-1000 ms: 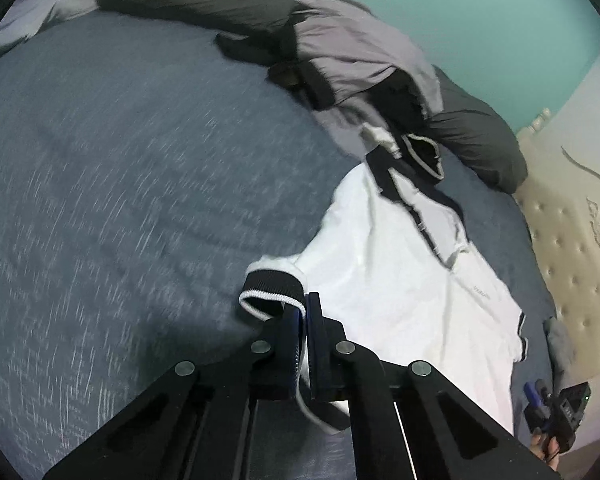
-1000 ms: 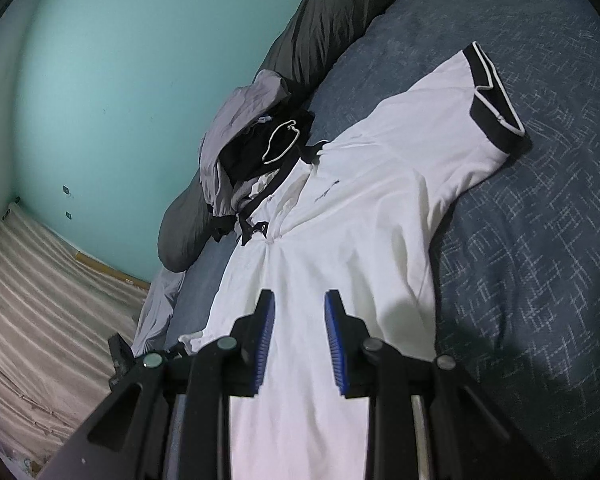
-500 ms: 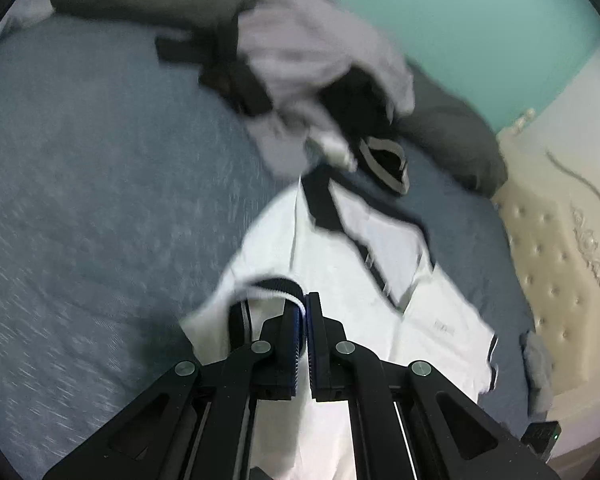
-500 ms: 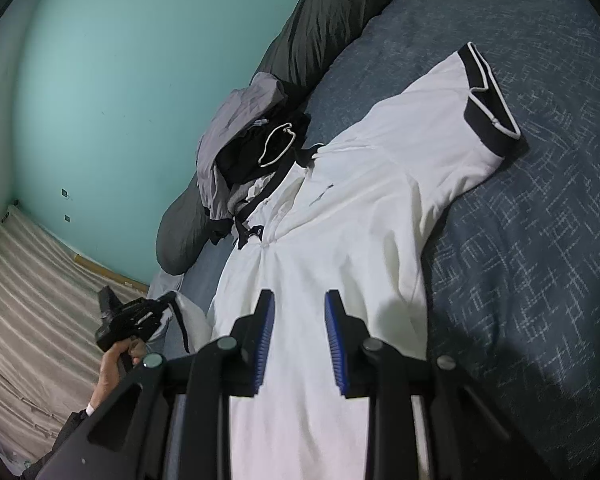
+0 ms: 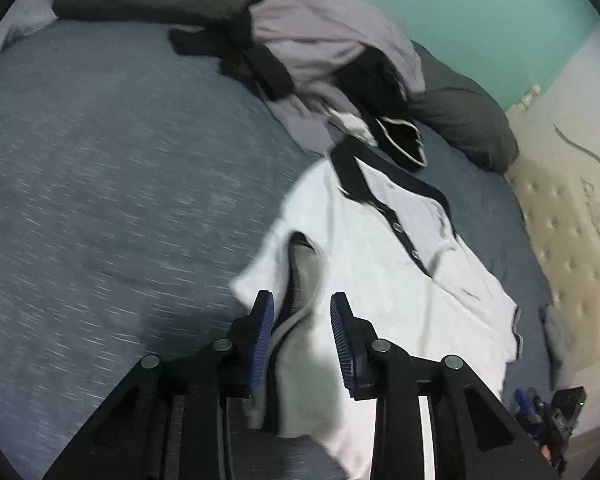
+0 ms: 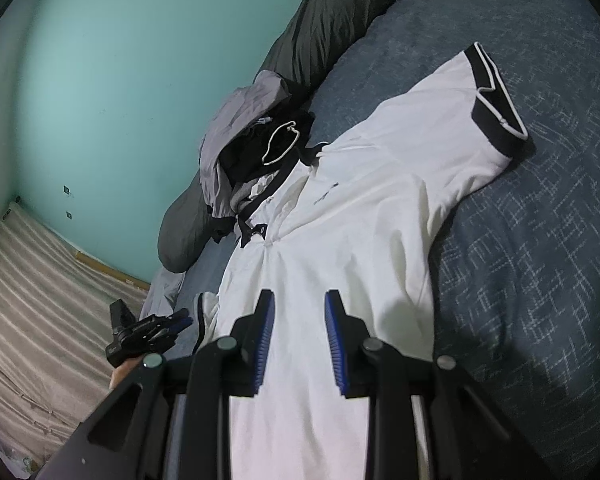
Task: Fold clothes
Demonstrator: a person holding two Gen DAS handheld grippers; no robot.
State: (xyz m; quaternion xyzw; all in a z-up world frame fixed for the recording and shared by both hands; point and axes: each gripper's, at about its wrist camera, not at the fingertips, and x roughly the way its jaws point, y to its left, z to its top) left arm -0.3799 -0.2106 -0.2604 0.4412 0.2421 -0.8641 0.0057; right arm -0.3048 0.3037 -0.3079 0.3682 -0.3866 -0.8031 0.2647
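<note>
Since a second ago the left gripper (image 5: pixel 302 312) carried the sleeve (image 5: pixel 300 276) inward onto the white shirt (image 5: pixel 384 280), mid-frame on the bed (image 5: pixel 100 184); its jaws are opening, releasing it. Right gripper (image 6: pixel 300 320) hovers, fingers narrowly apart, empty.

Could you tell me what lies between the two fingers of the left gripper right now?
In the left wrist view, the left gripper, its jaws opening, has the white polo shirt's folded-in sleeve lying loose between its pads, over the grey bedspread.
</note>
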